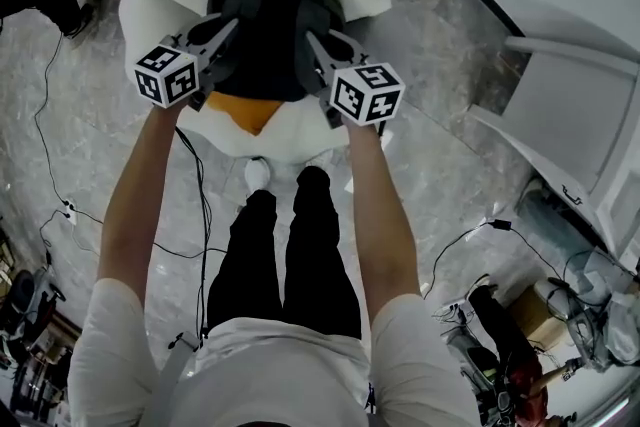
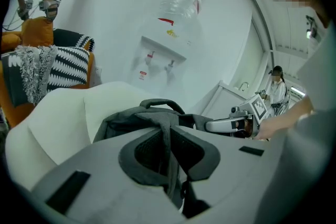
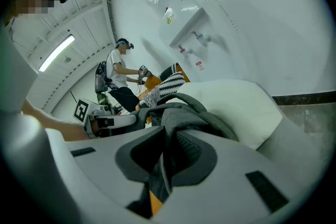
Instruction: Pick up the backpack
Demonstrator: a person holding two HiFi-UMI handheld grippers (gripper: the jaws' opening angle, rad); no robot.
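Far left, a black-and-white striped cushion (image 2: 68,64) on an orange seat (image 2: 37,33), just beside the white armchair (image 1: 150,5). The left claw (image 2: 169,157) is pressed together on a grey strap (image 2: 167,136) of the backpack (image 1: 265,35), the fabric pinched flat between its pads. The backpack – dark grey, top handle (image 2: 161,104) up – sits in the hollow of the armchair, between both claws and right in front of the person's legs (image 1: 290,255). It is hard to say from above whether it clears the seat. An orange patch (image 1: 255,113) shows at its near edge. The right claw (image 3: 164,165) is likewise clamped on a second grey strap (image 3: 160,176) – no gap between pads and fabric. A water dispenser (image 3: 186,31) stands on the wall behind. Cables (image 1: 470,235) trail over the grey marble floor (image 1: 430,155) on the right.
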